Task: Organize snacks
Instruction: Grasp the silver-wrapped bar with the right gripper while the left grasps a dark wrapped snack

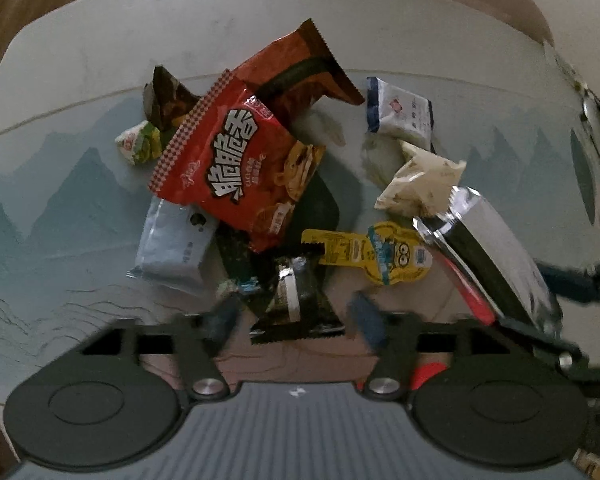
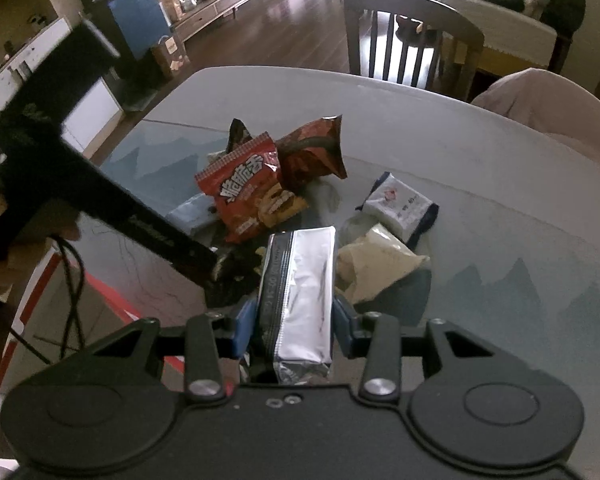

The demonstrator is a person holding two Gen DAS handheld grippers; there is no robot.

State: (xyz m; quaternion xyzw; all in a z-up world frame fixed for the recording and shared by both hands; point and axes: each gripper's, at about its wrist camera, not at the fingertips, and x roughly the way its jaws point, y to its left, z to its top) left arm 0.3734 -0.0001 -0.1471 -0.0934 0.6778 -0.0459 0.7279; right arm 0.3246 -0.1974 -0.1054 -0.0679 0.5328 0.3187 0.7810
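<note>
A heap of snacks lies on the mountain-print mat (image 1: 60,184): a red bag (image 1: 236,168) (image 2: 244,192), a dark red-brown bag (image 1: 300,68), a yellow cartoon packet (image 1: 384,254), a cream packet (image 1: 416,184), a white-and-blue packet (image 1: 400,114) and a pale blue one (image 1: 172,244). My left gripper (image 1: 294,316) hangs open over the heap's near edge. A dark packet (image 1: 296,300) lies below its gap, and neither pad presses on it. My right gripper (image 2: 295,320) is shut on a silver foil packet (image 2: 300,292) (image 1: 488,248), lifted off the mat.
The white round table (image 2: 420,120) has a dark slatted chair (image 2: 412,40) behind it and a beige cushion (image 2: 540,96) at its right. A cardboard box with a red stripe (image 2: 100,292) stands at the lower left, with cables over it. The left tool's black body (image 2: 100,200) crosses the left side.
</note>
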